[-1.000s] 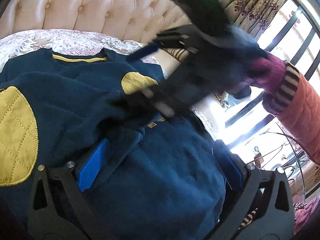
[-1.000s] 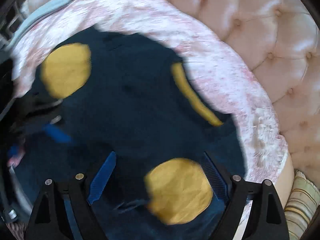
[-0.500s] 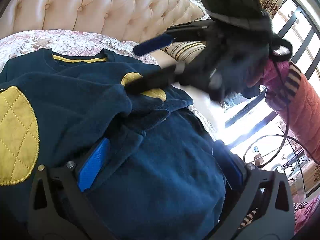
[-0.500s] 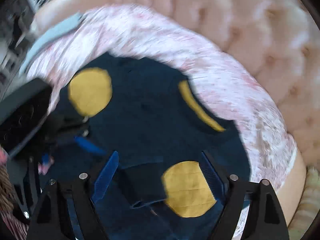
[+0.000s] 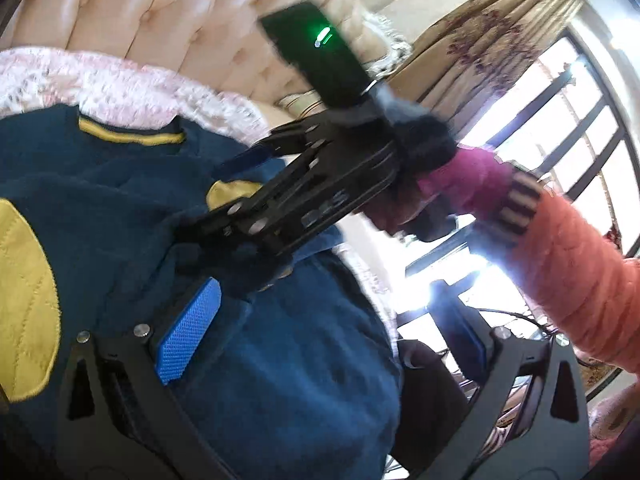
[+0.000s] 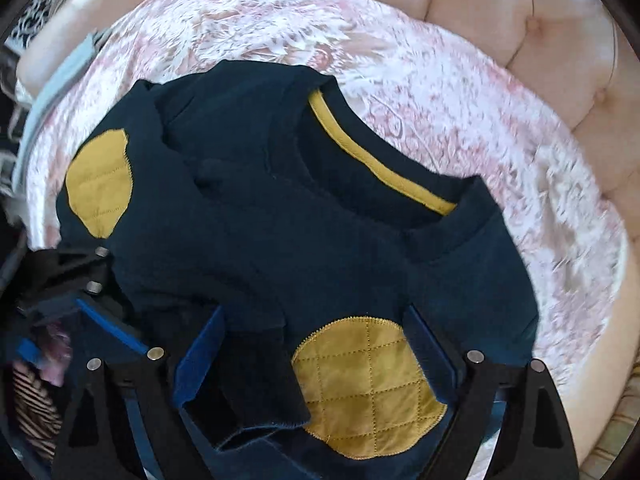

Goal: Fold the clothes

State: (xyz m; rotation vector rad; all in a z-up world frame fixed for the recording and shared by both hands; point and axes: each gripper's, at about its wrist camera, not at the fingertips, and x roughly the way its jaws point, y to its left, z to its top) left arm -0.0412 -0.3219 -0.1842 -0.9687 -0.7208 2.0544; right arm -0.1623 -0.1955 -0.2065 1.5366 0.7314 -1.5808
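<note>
A tufted cream headboard (image 6: 540, 28) is backing a bed covered by a pink-and-white patterned bedspread (image 6: 460, 112), with a flowered curtain (image 5: 480, 40) and a bright barred window (image 5: 580, 128) showing in the left wrist view.

A navy sweatshirt (image 6: 320, 232) is lying on that bedspread, its yellow-trimmed neckline (image 6: 372, 160) toward the headboard and its sleeves folded in over the body, so that two quilted yellow elbow patches are facing up: one (image 6: 100, 184) at the far left, one (image 6: 368, 384) close to the right camera.

The right hand-held gripper (image 6: 316, 360) is pointing down over the garment with its jaws spread wide; they have just been opening a little further, and the near patch and a dark cuff (image 6: 256, 384) are lying between the blue pads (image 6: 200, 352) with no pad pressing on them. In the left view it is slightly blurred, held by a hand in a pink glove (image 5: 460, 184) below an orange quilted sleeve (image 5: 580, 272).

The left hand-held gripper (image 5: 320, 320) is also standing wide open, low over the folded navy cloth, gripping nothing.
</note>
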